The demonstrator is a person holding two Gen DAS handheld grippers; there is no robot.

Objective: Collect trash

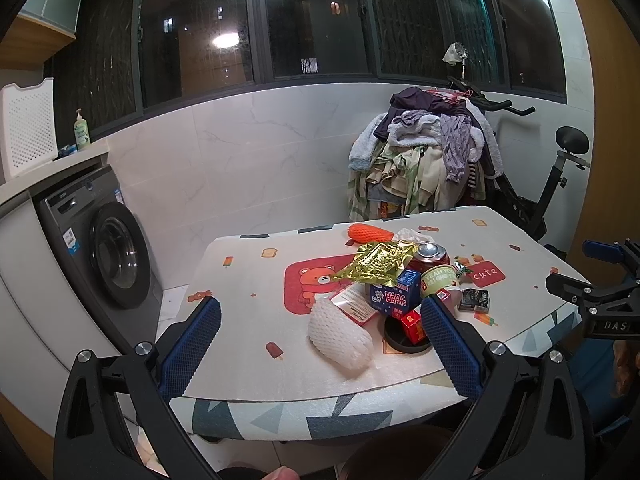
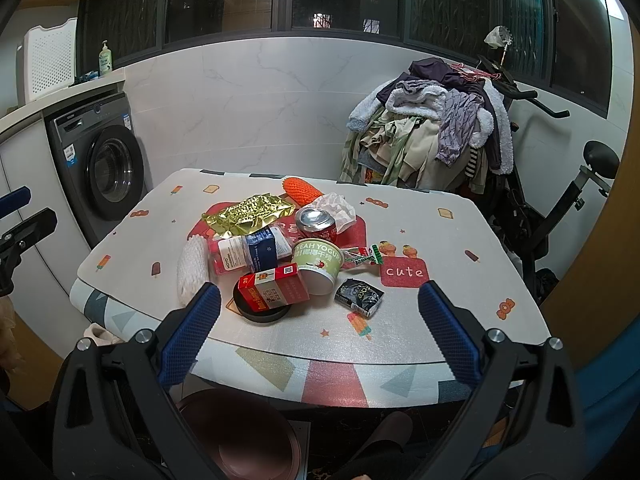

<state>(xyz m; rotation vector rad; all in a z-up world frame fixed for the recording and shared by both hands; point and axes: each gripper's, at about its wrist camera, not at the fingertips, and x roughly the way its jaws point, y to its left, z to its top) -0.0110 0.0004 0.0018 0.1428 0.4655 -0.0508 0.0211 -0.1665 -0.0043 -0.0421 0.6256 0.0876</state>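
Both tools above the near edge of the bench (image 2: 460,248), apart from the trash. Left tool (image 1: 320,344): spread, nothing between its fingers. Right tool (image 2: 320,320): spread, likewise empty.

The trash lies heaped at mid-bench. A red carton (image 2: 274,292) rests tilted on a black lid (image 2: 256,314). Just behind stands a green yogurt cup (image 2: 318,266), a red can (image 2: 318,224) behind that. A blue box (image 2: 262,252) touches the cup's left side. White foam net (image 2: 190,272) lies at the heap's left edge, gold foil (image 2: 250,214) at the rear left, orange net (image 2: 300,192) farthest back. A dark wrapper (image 2: 358,296) lies alone, right of the cup.
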